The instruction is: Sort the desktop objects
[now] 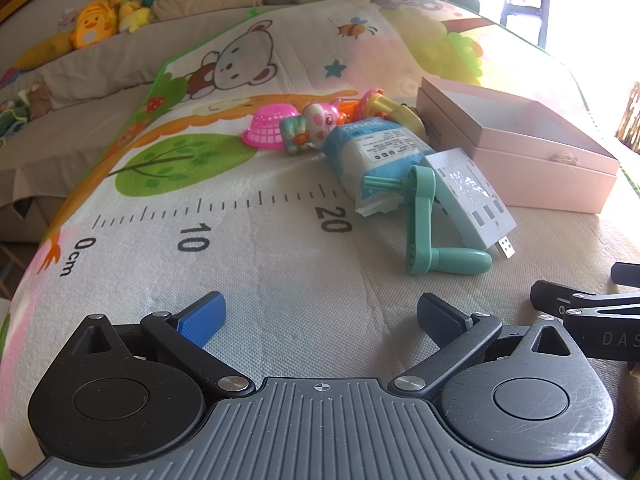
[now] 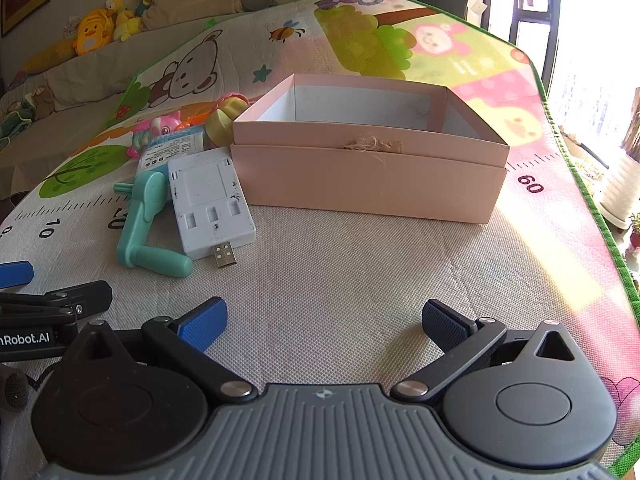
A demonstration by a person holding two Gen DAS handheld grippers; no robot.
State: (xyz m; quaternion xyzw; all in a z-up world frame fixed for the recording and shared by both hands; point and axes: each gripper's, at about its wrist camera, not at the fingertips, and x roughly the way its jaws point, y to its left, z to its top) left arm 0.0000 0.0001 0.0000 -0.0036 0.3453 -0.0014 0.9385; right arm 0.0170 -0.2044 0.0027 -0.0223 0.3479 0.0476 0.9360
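A pile of small objects lies on a cartoon play mat beside an open pink box (image 1: 540, 148) (image 2: 368, 176). Nearest in the pile are a teal crank handle (image 1: 424, 220) (image 2: 146, 224) and a white USB hub (image 1: 472, 196) (image 2: 208, 204). Behind them lie a blue-and-white tissue pack (image 1: 376, 148) (image 2: 172, 146), a pink cow toy (image 1: 314, 126) (image 2: 160, 126), a pink toy basket (image 1: 270, 126) and a yellow-and-pink toy (image 1: 396, 110) (image 2: 224, 118). My left gripper (image 1: 320, 316) hovers open over bare mat in front of the pile. My right gripper (image 2: 324, 322) is open too, with nothing between its fingers, in front of the box.
The mat (image 1: 240, 240) (image 2: 360, 280) has a printed ruler and covers a table whose right edge drops off near a bright window. A sofa with plush toys (image 1: 96, 24) (image 2: 96, 30) runs behind. Each gripper's fingers show at the edge of the other's view.
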